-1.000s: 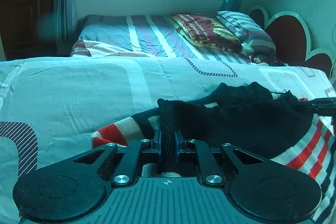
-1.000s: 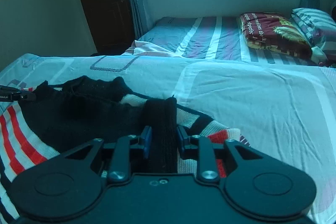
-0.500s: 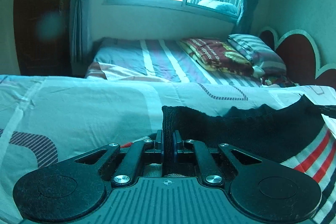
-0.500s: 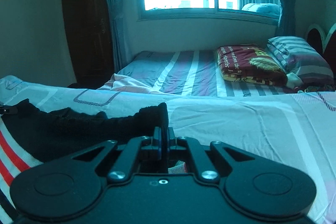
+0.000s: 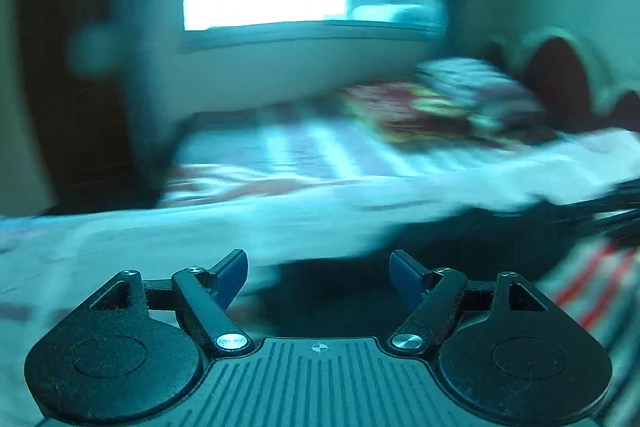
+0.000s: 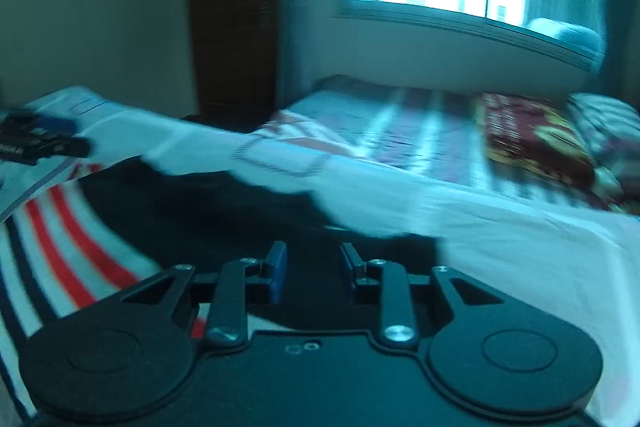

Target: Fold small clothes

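both tools [image 5: 318,267] [image 6: 312,267] just opened, releasing the blurred sweater [image 6: 208,203].

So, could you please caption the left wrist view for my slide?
Left gripper, jaws just opened, empty above the black-and-striped garment on the bed.

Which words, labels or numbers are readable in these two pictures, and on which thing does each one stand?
None can be read with certainty.
Dark red blanket: pale lettering along its edge, too blurred to read.
Left gripper, at the left edge of the right wrist view: a small white label, too blurred to read.
Striped garment: no text visible.
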The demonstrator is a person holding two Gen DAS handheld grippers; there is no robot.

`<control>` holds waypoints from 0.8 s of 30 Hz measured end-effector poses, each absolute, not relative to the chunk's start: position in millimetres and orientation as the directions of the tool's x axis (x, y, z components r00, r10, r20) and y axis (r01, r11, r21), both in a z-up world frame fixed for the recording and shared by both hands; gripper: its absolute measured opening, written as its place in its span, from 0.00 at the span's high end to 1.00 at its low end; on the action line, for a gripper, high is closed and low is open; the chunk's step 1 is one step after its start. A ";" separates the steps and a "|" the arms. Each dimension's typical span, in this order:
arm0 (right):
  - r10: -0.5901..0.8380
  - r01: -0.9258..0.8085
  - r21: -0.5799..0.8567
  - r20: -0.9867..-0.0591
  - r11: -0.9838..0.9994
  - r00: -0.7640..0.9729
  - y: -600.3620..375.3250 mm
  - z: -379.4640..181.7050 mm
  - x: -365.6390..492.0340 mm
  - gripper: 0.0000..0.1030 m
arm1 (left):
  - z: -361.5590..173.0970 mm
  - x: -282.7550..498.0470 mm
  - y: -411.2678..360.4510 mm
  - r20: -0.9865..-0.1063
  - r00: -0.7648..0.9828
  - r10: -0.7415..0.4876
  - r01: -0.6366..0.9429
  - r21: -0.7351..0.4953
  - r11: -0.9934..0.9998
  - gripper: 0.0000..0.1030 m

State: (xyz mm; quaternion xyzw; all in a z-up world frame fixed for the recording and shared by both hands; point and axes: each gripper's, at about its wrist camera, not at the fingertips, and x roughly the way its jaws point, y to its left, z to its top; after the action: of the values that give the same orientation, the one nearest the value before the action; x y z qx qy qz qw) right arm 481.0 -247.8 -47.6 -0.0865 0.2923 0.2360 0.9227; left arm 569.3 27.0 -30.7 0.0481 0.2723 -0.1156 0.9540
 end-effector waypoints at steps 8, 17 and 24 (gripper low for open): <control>0.364 -0.568 -0.146 -0.635 0.810 0.681 -195.3 -75.6 488.2 0.73 | -80.8 578.8 -14.8 -0.639 0.749 -0.174 0.299 0.093 0.950 0.25; 0.173 -0.333 -0.134 -0.644 0.933 0.746 -295.6 -64.6 501.4 0.72 | -91.2 566.2 60.3 -0.633 0.764 -0.126 0.211 0.061 0.976 0.25; 0.335 -0.463 -0.081 -0.582 0.883 0.741 -252.7 -46.5 434.1 0.65 | -55.7 524.5 15.2 -0.559 0.806 -0.196 0.246 0.014 0.969 0.25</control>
State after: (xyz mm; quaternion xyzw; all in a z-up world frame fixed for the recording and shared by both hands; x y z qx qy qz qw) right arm 434.1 -252.7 -46.5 -0.1109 0.2881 0.2152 0.9265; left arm 524.5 15.2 -55.7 0.0431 0.2893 -0.1164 0.9492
